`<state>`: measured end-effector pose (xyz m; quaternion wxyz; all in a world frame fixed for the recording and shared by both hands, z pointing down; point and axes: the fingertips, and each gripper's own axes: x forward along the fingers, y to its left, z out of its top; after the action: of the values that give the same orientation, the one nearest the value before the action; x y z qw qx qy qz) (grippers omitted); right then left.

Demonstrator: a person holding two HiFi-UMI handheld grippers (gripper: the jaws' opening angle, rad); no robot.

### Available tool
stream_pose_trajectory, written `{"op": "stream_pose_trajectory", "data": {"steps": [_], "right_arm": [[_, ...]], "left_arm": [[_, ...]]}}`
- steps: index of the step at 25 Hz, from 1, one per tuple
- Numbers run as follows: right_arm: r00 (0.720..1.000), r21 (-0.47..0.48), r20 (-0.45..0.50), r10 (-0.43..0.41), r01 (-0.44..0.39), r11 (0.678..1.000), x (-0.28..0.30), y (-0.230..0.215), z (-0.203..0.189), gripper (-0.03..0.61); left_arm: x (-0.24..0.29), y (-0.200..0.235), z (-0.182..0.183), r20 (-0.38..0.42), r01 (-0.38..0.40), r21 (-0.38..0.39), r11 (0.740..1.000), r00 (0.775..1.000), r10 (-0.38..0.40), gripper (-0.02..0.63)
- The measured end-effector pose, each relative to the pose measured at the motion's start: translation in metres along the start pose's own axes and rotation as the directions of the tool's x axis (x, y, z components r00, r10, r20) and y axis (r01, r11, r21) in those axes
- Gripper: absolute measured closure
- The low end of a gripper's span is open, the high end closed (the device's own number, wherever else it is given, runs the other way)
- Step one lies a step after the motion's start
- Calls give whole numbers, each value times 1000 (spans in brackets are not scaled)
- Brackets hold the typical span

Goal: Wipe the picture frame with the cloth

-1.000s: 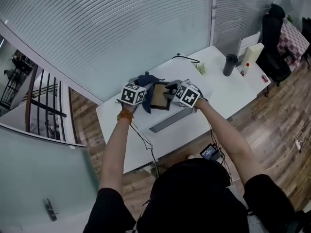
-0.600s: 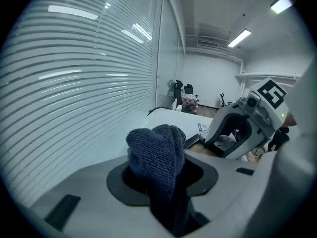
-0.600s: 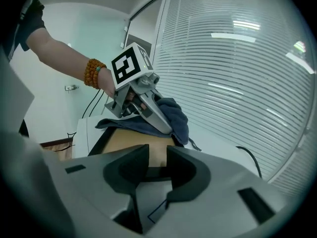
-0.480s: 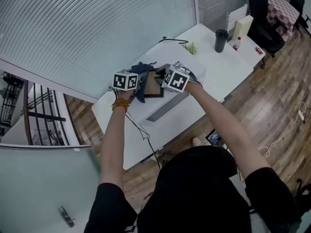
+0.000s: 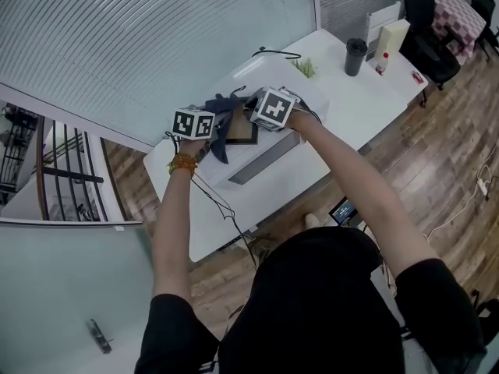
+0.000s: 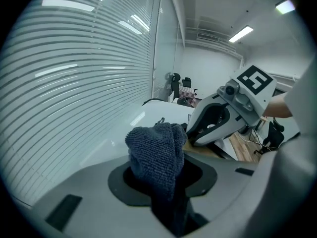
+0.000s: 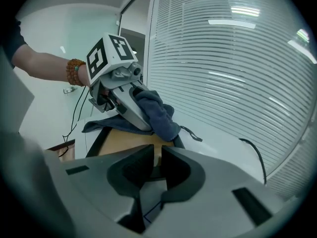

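Between the jaws of the left gripper (image 6: 163,175) we have the cloth (image 6: 156,150). Those jaws have just been closing further, and they clamp the dark blue fabric so that a thick wad stands out ahead of the tips. Just beyond that wad and a little to its right lies the picture frame (image 7: 124,142), with its tan panel facing up over the white table (image 5: 355,104). Across the panel the right gripper (image 7: 157,165) faces us. Its jaws have also just been closing, and they now pinch the frame's black rail on their own side. The frame therefore runs lengthwise from one gripper to the other, the right holding one end while the cloth touches the opposite rail, a loose tail draped over that corner. We judge that the wipe must travel from the left gripper along this axis toward the right. The left is the nearer hand to the bare panel, and the right needs only to steady the frame.
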<state>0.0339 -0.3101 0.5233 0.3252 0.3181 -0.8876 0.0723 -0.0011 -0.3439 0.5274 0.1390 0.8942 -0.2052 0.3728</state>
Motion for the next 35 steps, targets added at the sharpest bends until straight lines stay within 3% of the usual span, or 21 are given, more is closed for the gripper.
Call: {"op": "stream_pose_trajectory", "data": {"steps": [6,12,17,22,24,26,27,29,31,33,35], "right_arm": [[1000,2,5,5,-5,1000,1,-1,3,537],[1000,3,5,13,-13,1000,-1,0,-1,537],[1000,18,3,23,-23,1000,-2,-1,-3,537],[999,36,12,43,-44,998,0,2,-4,538],[996,-24,64,70,-68,997,-5,10,-1,537],[981,-181,179,81,-48,982,-27,25,18,485],[965,-264,251,81,-12,964,-46,35,33,458],[920,-403,383,87,82,911,-88,72,58,383],[882,-538,458,113,174,825,-123,135,64,338],[866,-614,482,131,227,756,-141,206,58,316],[866,-627,493,85,285,725,-139,251,52,311]], "left_arm": [[-18,-14,-13,-33,-32,109,993,999,36,491],[-34,-36,-36,-16,-13,117,993,1000,15,491],[-48,-42,-43,115,-60,-11,998,991,61,499],[-64,-56,-54,231,-122,23,992,966,113,494],[-83,-64,-51,329,-73,-83,994,939,96,492],[-114,-70,-36,475,35,-233,972,876,83,492],[-131,-73,-27,530,79,-270,960,844,80,492],[-158,-89,-16,590,132,-263,956,806,51,491],[-173,-124,-20,618,211,-217,953,786,-33,488],[-177,-171,-38,635,329,-190,925,760,-140,488],[-174,-210,-54,649,421,-191,886,732,-208,488]]}}
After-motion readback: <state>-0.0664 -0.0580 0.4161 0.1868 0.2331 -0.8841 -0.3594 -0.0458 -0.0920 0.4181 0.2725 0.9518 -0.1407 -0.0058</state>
